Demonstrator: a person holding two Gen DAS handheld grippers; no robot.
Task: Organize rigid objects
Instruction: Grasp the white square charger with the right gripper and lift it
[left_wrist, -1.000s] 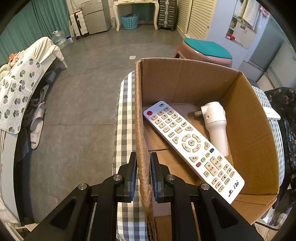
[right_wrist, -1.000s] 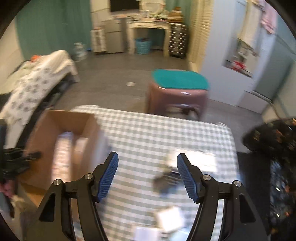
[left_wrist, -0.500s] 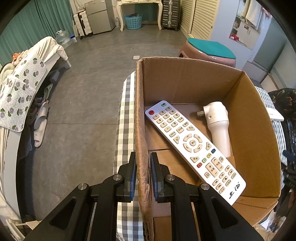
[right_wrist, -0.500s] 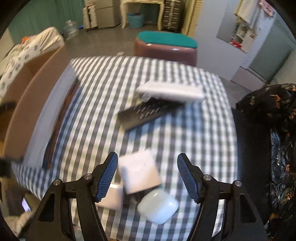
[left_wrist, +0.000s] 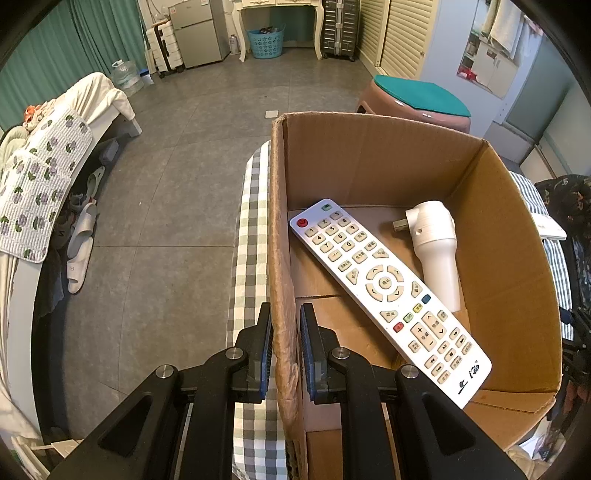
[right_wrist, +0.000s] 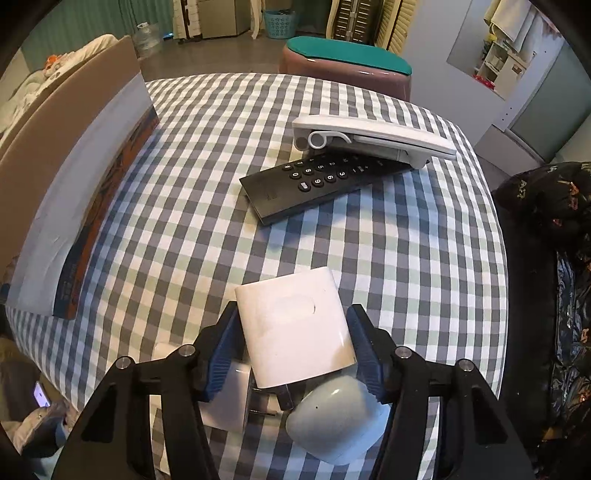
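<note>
My brown cardboard box (left_wrist: 369, 166) is the biggest thing, open-topped, sitting at the left edge of the grey-green checked tablecloth (right_wrist: 258, 240). My left gripper (left_wrist: 284, 347) is clamped narrow on the box's near-left wall, one pad inside, one outside. In the box: a long white remote w/ grey buttons and a red power key (left_wrist: 384, 291), lying diagonally, its lower end propped on the near wall, and a white plastic plug-in handle w/ metal prongs (left_wrist: 436, 251) beside it on the floor. On the cloth, well apart from the box, a white phone handset (right_wrist: 373, 138) overlaps a black remote (right_wrist: 314, 184). My right gripper (right_wrist: 293, 347) is closing round a white square charger block, glossy, rounded corners (right_wrist: 295, 328); blue pads right at its sides, can't tell if they press yet. A pale blue-grey rounded case (right_wrist: 332, 424) sits just beneath it.
</note>
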